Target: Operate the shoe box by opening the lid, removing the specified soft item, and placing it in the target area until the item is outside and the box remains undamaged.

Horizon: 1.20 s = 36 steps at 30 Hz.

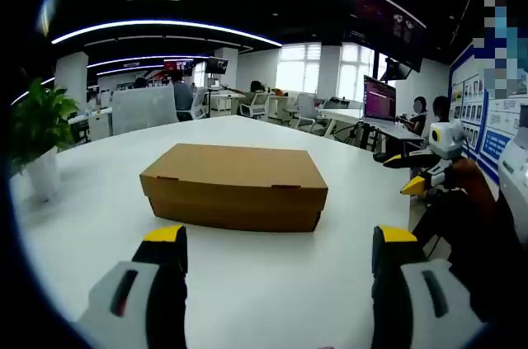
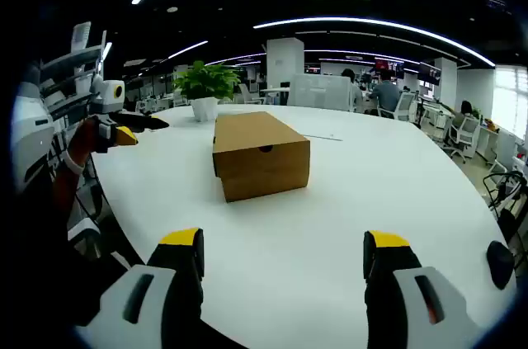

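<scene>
Brown cardboard shoe box point(image 1: 235, 186) is seen lid-shut near the middle of the white bench point(image 1: 272, 299); judged light, thin-walled, easily creased. Lid's front lip is best pinched. Left tool point(image 1: 280, 254) and right tool point(image 2: 283, 258) are held agape, empty, well short of it
</scene>
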### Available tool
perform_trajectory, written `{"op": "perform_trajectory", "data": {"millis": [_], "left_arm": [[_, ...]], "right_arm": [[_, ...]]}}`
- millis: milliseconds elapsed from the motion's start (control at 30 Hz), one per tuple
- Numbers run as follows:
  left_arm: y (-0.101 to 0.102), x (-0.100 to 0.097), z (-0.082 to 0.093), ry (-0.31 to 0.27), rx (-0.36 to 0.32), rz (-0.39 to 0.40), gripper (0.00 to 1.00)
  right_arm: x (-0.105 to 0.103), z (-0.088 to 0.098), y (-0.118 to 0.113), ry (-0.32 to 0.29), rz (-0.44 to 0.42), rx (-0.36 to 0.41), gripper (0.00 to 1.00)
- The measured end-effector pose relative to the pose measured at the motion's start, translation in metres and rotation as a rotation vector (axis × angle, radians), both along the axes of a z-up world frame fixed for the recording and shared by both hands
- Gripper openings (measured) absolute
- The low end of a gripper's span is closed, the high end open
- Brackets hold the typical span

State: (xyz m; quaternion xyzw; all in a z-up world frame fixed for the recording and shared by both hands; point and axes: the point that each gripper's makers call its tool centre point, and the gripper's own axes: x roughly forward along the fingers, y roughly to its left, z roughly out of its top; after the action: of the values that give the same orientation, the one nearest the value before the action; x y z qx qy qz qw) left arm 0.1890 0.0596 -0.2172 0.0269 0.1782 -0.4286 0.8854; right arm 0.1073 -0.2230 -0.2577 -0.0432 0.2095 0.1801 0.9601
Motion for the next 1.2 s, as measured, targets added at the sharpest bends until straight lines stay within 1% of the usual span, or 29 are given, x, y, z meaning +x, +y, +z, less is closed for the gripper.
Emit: {"op": "perform_trajectory", "data": {"millis": [67,133,167,200,267,300,333,400,533,733,867,967,1067,1133,1200], "left_arm": [[-0.005,0.011,0.000,0.006,-0.011,-0.011,0.95],[-0.004,0.018,-0.002,0.014,-0.007,-0.003,0.99],[-0.002,0.021,-0.003,0.019,-0.005,0.006,0.98],[0.000,0.023,-0.004,0.023,-0.008,0.015,0.99],[0.002,0.026,-0.004,0.010,-0.015,0.017,0.98],[0.003,0.026,-0.003,0.005,-0.016,0.017,0.98],[0.009,0.025,-0.002,0.004,-0.021,0.022,0.97],[0.013,0.023,0.000,0.003,-0.027,0.019,0.97],[0.022,0.016,0.005,0.002,-0.038,0.019,0.95],[0.039,0.005,0.009,-0.002,-0.039,0.036,0.95],[0.046,0.007,0.014,0.001,-0.047,0.042,0.94],[0.047,0.009,0.017,-0.011,-0.032,0.047,0.94],[0.049,0.010,0.019,-0.023,-0.025,0.050,0.94],[0.050,0.009,0.018,-0.019,-0.030,0.047,0.94],[0.051,0.010,0.014,-0.005,-0.028,0.045,0.94]], "right_arm": [[0.015,-0.002,-0.006,0.017,-0.006,0.007,0.82],[0.024,0.000,-0.007,0.026,-0.017,0.013,0.82],[0.026,0.002,-0.007,0.025,-0.019,0.014,0.81],[0.029,0.005,-0.007,0.020,-0.024,0.018,0.81],[0.035,0.011,-0.005,-0.005,-0.031,0.042,0.81],[0.036,0.012,-0.003,-0.009,-0.034,0.058,0.81],[0.038,0.011,0.005,-0.004,-0.031,0.078,0.81],[0.036,0.010,0.011,0.003,-0.025,0.078,0.81],[0.033,0.012,0.021,-0.013,-0.011,0.083,0.81],[0.031,0.022,0.034,-0.029,0.015,0.111,0.81],[0.032,0.026,0.034,-0.040,0.008,0.122,0.80],[0.033,0.026,0.034,-0.039,0.007,0.124,0.80],[0.033,0.022,0.035,-0.026,0.006,0.127,0.80],[0.034,0.021,0.036,-0.023,0.008,0.125,0.80],[0.034,0.021,0.036,-0.019,0.012,0.125,0.80]]}}
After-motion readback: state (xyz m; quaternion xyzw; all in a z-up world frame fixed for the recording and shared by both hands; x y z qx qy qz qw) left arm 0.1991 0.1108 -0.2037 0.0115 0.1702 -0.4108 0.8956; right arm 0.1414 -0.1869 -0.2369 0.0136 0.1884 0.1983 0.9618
